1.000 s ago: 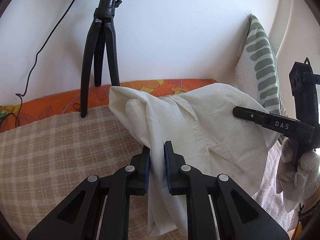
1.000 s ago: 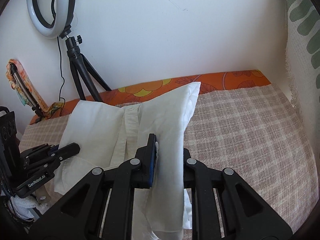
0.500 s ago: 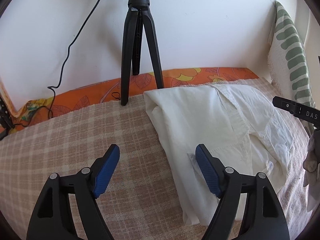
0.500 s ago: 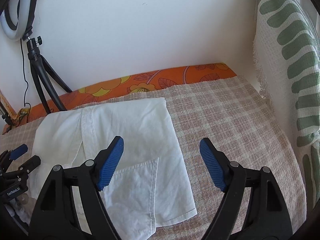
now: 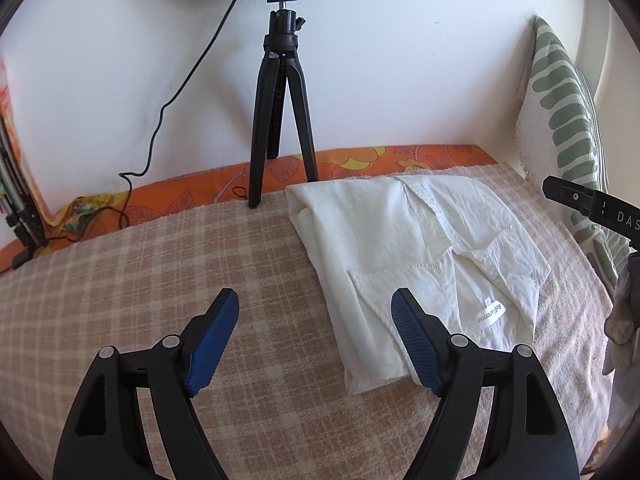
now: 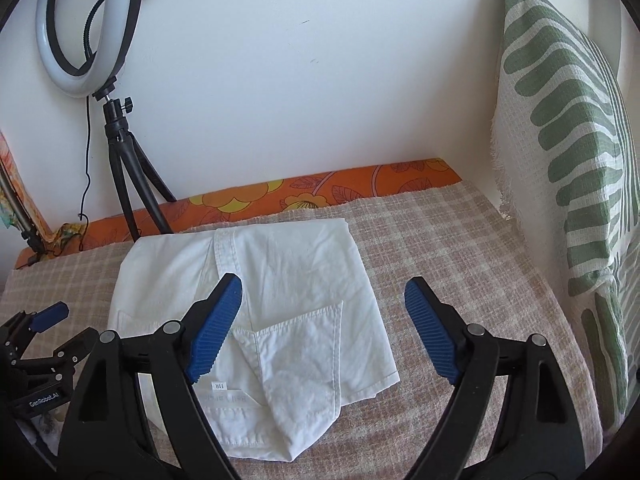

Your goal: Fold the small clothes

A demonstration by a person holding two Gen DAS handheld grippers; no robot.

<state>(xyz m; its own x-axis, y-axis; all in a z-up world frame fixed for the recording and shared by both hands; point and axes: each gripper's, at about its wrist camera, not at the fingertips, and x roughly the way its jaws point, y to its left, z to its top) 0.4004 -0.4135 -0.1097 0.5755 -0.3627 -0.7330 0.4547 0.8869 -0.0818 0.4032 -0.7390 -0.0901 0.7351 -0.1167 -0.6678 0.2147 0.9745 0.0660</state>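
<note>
Both tools empty, jaws spread wide. Left gripper (image 5: 314, 312) wide apart, nothing between the pads, only checked blanket (image 5: 160, 280) showing in the gap. Right gripper (image 6: 324, 308) likewise wide and empty, pads clear of the cloth.

White garment (image 5: 420, 256) lying flat on the blanket, folded into a rough rectangle, ahead and to the right of the left tool; right pad of that tool overlaps its near edge in view, contact not certain. From the right wrist view, garment (image 6: 280, 292) ahead and to the left, left pad over it, right pad over bare blanket. Pocket and label side up, one near corner hanging slack and a bit wrinkled.

Likely reason for the wide jaws: fold laid down, cloth let go so it stays put by its own weight. Tools angled down at it, probably to check the lie or pick the next edge.

Ring light tripod (image 5: 280, 120) beyond the left tool near the wall, clear of the garment. Leaf-pattern cushion (image 6: 568, 160) far right of the right tool, upright against the wall, out of the working area.

Judged: one more fold or a smoothing pass possibly left.
</note>
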